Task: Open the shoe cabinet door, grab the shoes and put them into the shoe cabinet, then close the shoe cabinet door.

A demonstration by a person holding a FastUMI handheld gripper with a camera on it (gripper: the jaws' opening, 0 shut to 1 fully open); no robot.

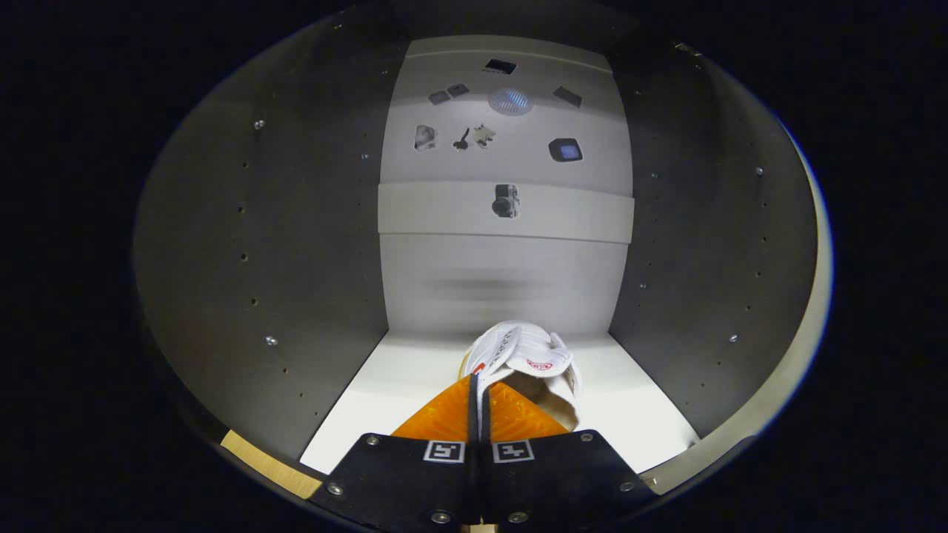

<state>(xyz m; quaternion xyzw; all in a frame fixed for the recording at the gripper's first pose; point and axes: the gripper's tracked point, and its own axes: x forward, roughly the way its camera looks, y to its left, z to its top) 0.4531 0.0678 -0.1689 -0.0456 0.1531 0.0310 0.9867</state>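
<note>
Gripper view
Gripper (478, 385): its two fingers are drawn almost together, clenched on the edge of the white shoe, a thin strip of the shoe's upper pinched between the fingertips.
White shoe (522, 359): a small white sneaker just ahead of the fingertips, reaching a little to their right, inside the shoe cabinet.
Shoe axis: its long axis runs roughly away from the gripper toward the cabinet's back; the rounded toe end points away, and the open collar and tongue lie nearest the fingers.
Shoe tilt: whether the sole rests flat on the cabinet floor (400, 377) or hangs just above it cannot be told.
Shoe markings: a small red logo patch (539, 364) sits on the tongue; a second small red mark shows at the left side by the fingertips; neither can be read.
Shoe cabinet (296, 244): an open box compartment around the gripper, with dark side walls to left and right, dotted with rows of peg holes and a few screw heads.
Cabinet contents: the white shoe is the one thing seen in the compartment, on the pale floor between the two side walls.
Beyond the shoe: a pale surface with a lighter horizontal band (506, 213) across it, carrying several small dark shapes and a round grille too small to identify.
Finger markers: two square black-and-white coded tags sit side by side at the base of the fingers.
</note>
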